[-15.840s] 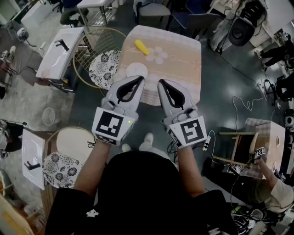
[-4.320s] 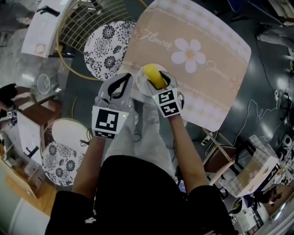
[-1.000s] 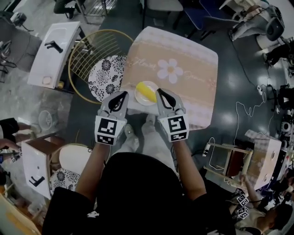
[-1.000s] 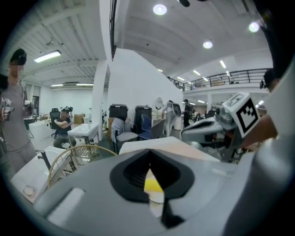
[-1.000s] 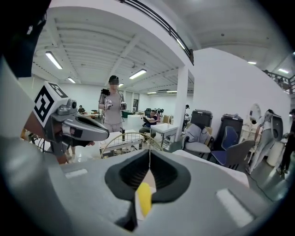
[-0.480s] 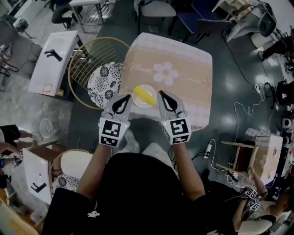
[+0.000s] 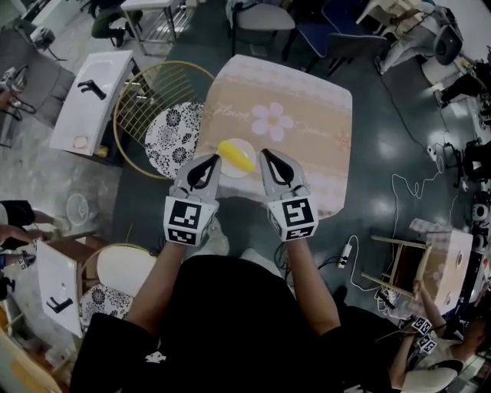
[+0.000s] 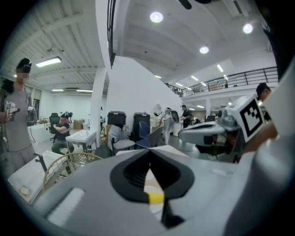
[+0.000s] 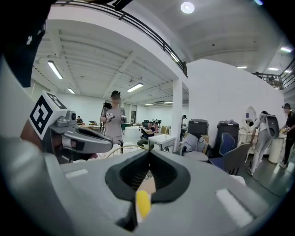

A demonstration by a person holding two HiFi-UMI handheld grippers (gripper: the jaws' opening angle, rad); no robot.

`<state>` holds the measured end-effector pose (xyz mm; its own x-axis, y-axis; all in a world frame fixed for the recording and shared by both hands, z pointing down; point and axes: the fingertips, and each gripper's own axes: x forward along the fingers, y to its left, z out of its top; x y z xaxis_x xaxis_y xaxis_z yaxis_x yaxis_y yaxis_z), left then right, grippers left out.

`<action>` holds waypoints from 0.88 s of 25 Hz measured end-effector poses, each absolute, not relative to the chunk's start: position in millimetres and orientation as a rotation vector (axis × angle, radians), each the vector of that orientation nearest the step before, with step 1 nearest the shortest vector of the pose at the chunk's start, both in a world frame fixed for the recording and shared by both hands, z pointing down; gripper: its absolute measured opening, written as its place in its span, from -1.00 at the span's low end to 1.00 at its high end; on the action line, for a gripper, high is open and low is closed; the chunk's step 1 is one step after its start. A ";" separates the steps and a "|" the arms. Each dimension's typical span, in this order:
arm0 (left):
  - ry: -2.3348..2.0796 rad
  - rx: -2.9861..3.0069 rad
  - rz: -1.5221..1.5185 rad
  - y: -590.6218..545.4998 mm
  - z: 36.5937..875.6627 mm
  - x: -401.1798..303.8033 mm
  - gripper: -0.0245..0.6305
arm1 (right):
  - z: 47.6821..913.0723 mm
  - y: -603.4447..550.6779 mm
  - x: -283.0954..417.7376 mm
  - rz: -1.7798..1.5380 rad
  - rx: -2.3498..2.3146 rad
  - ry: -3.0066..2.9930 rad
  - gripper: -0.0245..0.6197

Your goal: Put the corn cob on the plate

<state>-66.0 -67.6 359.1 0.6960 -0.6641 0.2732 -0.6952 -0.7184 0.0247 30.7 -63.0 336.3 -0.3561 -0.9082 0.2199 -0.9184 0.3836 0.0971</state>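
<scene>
The yellow corn cob (image 7: 236, 156) lies on the small white plate (image 7: 232, 171) near the front edge of the table (image 7: 307, 84) with the flower cloth. My left gripper (image 7: 215, 159) hangs just left of the plate, its jaws shut on nothing. Just right of the plate, my right gripper (image 7: 265, 154) is likewise shut and empty. In the left gripper view the corn cob (image 8: 156, 198) shows below the closed left gripper (image 8: 150, 153). The right gripper view shows the corn cob (image 9: 143, 203) beneath the closed right gripper (image 9: 148, 154).
A round wire frame with a floral cushion (image 7: 173, 119) stands left of the table, beside a white desk (image 7: 86, 92). A chair (image 7: 261, 15) stands behind the table. Cables and a wooden stool (image 7: 399, 261) lie on the floor at right.
The right gripper, which held the corn over the plate some seconds ago, has let it go. Over the last second both shut grippers have drawn back slightly from the plate and risen.
</scene>
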 end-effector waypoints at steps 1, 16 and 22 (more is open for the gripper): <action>-1.130 2.777 0.368 -64.4 356.9 -63.6 -0.91 | 334.8 -59.7 32.4 0.059 1.618 -2.412 -0.91; -1.187 2.819 0.349 -10.6 330.3 -39.1 -0.91 | 303.8 -4.3 50.1 -0.008 1.603 -2.500 -0.91; -1.167 2.893 0.365 12.8 312.0 -26.0 -0.91 | 294.2 19.0 53.7 -0.002 1.606 -2.539 -0.91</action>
